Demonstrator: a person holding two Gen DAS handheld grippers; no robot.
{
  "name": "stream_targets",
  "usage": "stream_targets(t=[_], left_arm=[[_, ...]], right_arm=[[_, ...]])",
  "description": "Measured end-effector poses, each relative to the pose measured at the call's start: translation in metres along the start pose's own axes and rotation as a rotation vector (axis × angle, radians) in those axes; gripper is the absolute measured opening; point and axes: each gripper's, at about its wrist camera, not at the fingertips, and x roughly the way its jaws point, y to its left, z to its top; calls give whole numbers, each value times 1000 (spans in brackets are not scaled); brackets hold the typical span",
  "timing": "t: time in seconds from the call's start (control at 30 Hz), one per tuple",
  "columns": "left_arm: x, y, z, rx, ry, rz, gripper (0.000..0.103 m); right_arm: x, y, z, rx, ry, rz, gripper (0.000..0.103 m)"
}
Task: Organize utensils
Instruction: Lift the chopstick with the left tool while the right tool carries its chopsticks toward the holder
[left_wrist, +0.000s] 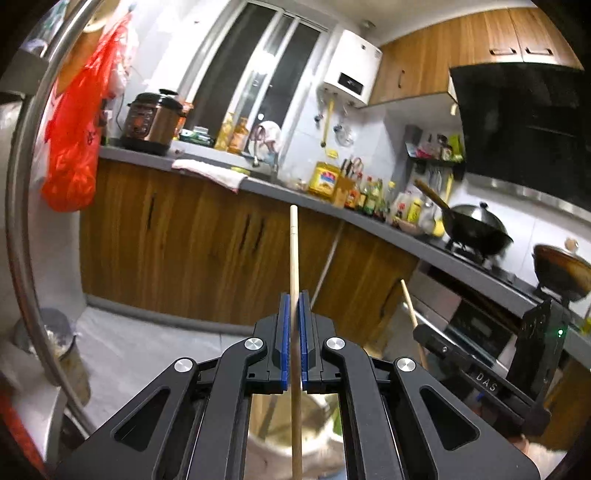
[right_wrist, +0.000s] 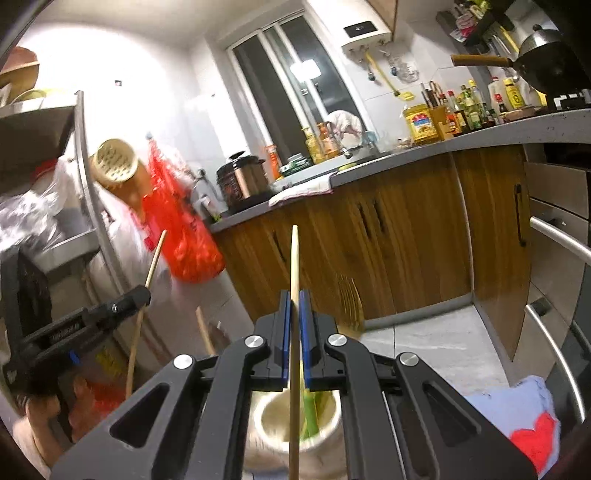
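A chopstick (left_wrist: 294, 258) was clamped upright in the left gripper (left_wrist: 294, 314) and another chopstick (right_wrist: 294, 258) in the right gripper (right_wrist: 294, 314), above a cream holder (right_wrist: 273, 424), where either thin stick could have slipped or swung and missed the opening.

Pale smooth wooden chopstick (left_wrist: 294, 258), matt black plastic gripper (left_wrist: 294, 325), glossy wood-grain cabinets (left_wrist: 192, 236), shiny metal rack (right_wrist: 85, 155)
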Motion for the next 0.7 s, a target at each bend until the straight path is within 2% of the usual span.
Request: stream_targets(t=[0.27,0.4,0.7], left_arm=[[28,4,-10,12,-95,7,5],[33,7,-18,14,-130,17,5],[44,9,-31,58,-101,37,5]], right_arm=[[33,4,-4,4,-105,-39,5],[41,-4,-10,26,-114,-33,5],[46,-7,-22,-12,-137,-58,5]])
